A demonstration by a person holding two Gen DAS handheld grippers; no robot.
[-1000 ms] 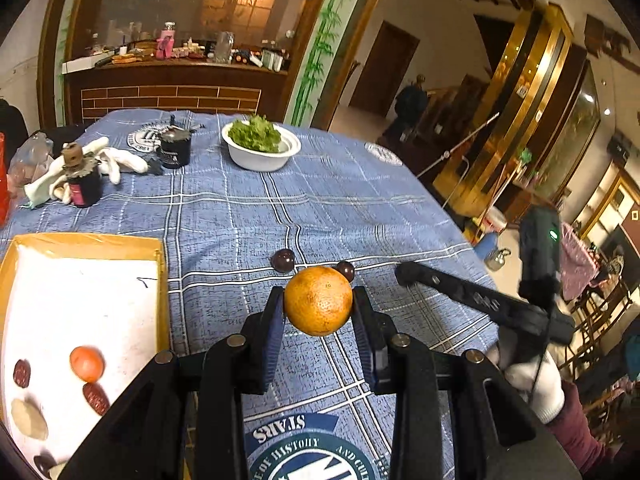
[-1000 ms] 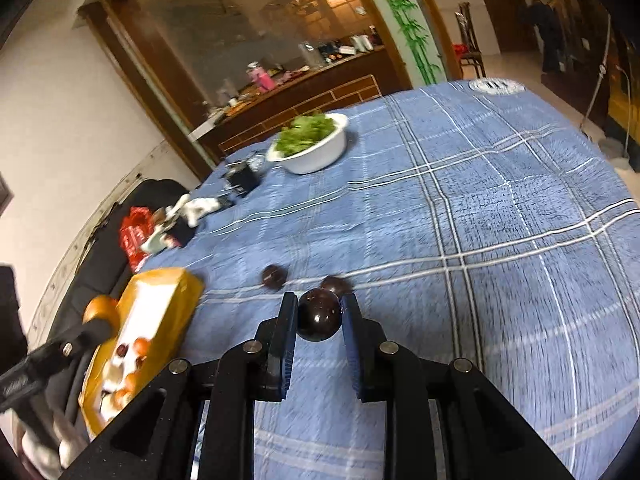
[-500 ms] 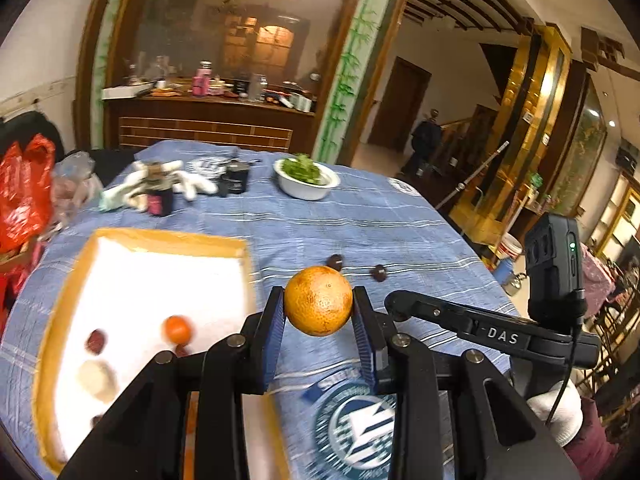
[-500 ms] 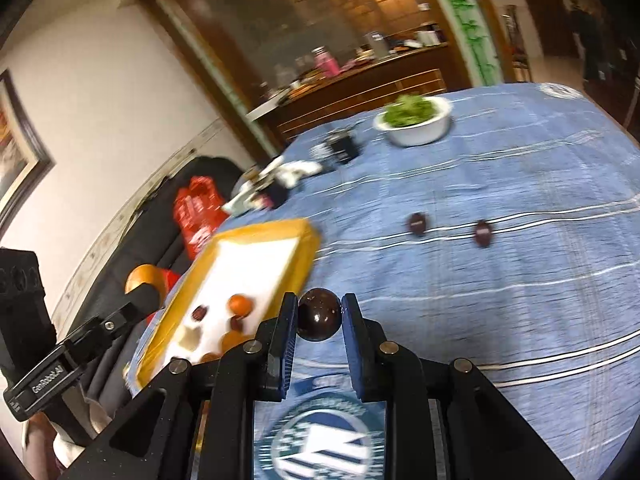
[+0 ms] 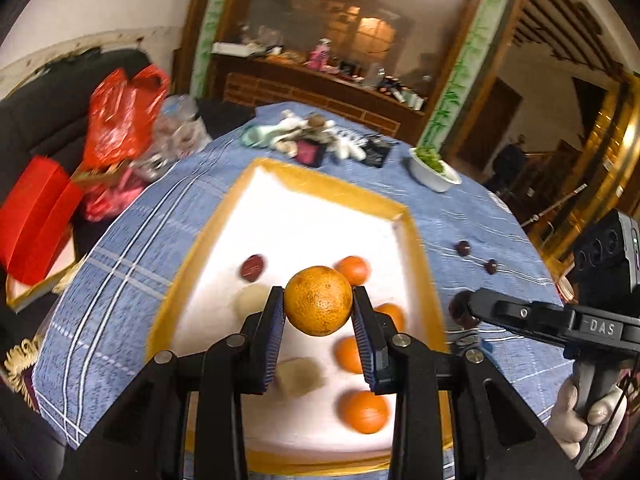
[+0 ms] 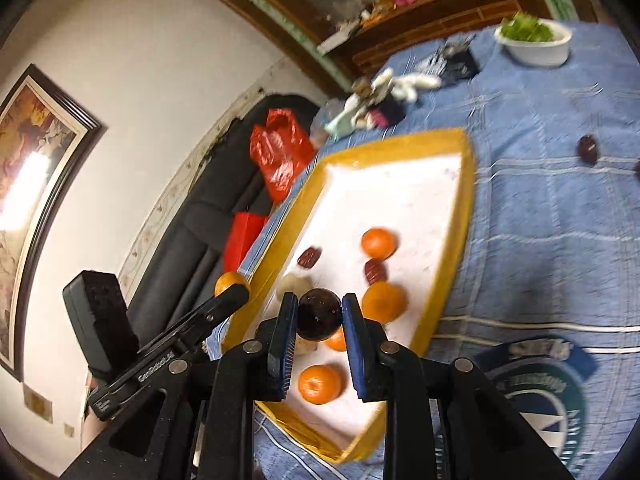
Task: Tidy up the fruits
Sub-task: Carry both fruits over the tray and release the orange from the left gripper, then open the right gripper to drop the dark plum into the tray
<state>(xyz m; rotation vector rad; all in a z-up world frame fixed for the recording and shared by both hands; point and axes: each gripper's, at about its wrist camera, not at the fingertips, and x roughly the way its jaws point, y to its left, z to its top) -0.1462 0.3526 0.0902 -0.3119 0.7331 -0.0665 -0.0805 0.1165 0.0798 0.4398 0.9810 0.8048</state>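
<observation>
My left gripper (image 5: 319, 307) is shut on an orange (image 5: 319, 306) and holds it above the yellow-rimmed white tray (image 5: 320, 188). My right gripper (image 6: 319, 315) is shut on a dark round fruit (image 6: 319, 318), also above the tray (image 6: 460, 184). In the tray lie several small oranges (image 5: 363, 411), red dates (image 5: 253, 267) and pale lumps (image 5: 251, 303). Two dark fruits (image 5: 463, 247) lie on the blue cloth right of the tray. The right gripper shows in the left wrist view (image 5: 464, 309), beside the tray's right rim.
A white bowl of greens (image 5: 433, 168) stands at the far side. A dark jar, white gloves and small items (image 5: 312, 140) lie behind the tray. Red bags (image 5: 120, 120) and a red box (image 5: 36, 216) sit on a dark sofa at the left.
Both grippers have swung left from the open cloth to above the tray, each still holding its fruit. The tray now fills the middle of both views.
</observation>
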